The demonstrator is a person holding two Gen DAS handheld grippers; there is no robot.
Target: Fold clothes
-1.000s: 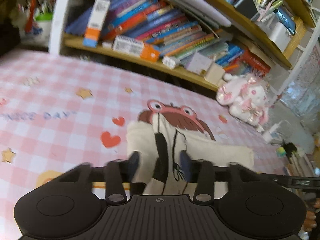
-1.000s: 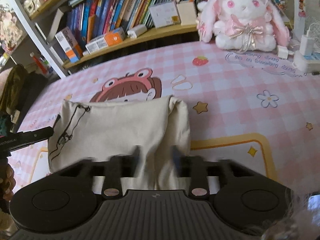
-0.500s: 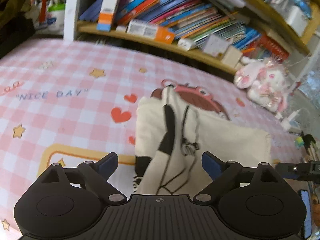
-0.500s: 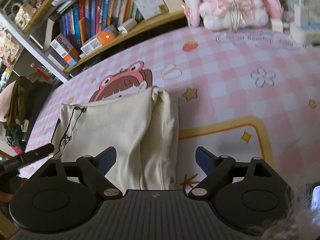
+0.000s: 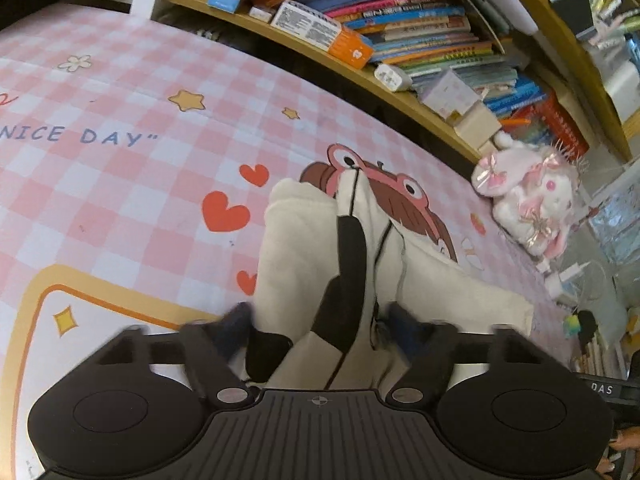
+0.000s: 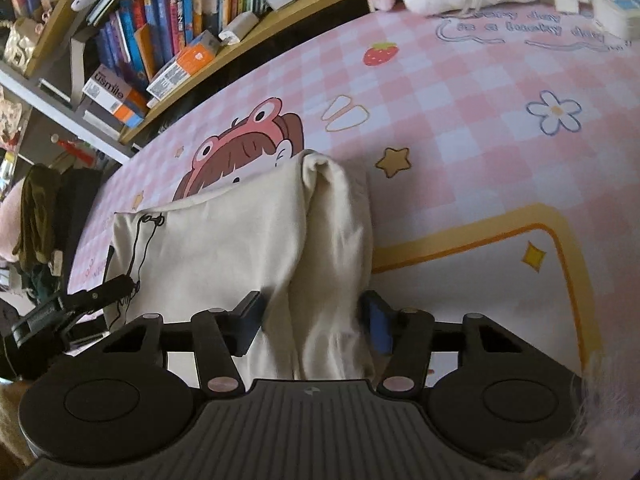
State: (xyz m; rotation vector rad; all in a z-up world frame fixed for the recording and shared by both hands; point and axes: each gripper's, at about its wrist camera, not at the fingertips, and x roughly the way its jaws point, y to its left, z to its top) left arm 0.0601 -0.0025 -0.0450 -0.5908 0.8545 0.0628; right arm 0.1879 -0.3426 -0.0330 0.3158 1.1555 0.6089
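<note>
We are counting one folded cream garment (image 6: 224, 248) lying on one pink checked mat (image 6: 460, 120), one plush rabbit (image 5: 528, 200), two grippers (image 5: 318, 320) (image 6: 312, 320), and three red hearts (image 5: 224, 212).

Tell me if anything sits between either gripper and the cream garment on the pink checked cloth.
Nothing visible does. The left gripper straddles the garment's near edge, and the right gripper straddles its bunched fold, with only fabric between the fingers. Both sets of jaws have just been closing. The plush rabbit sits well beyond it.
</note>
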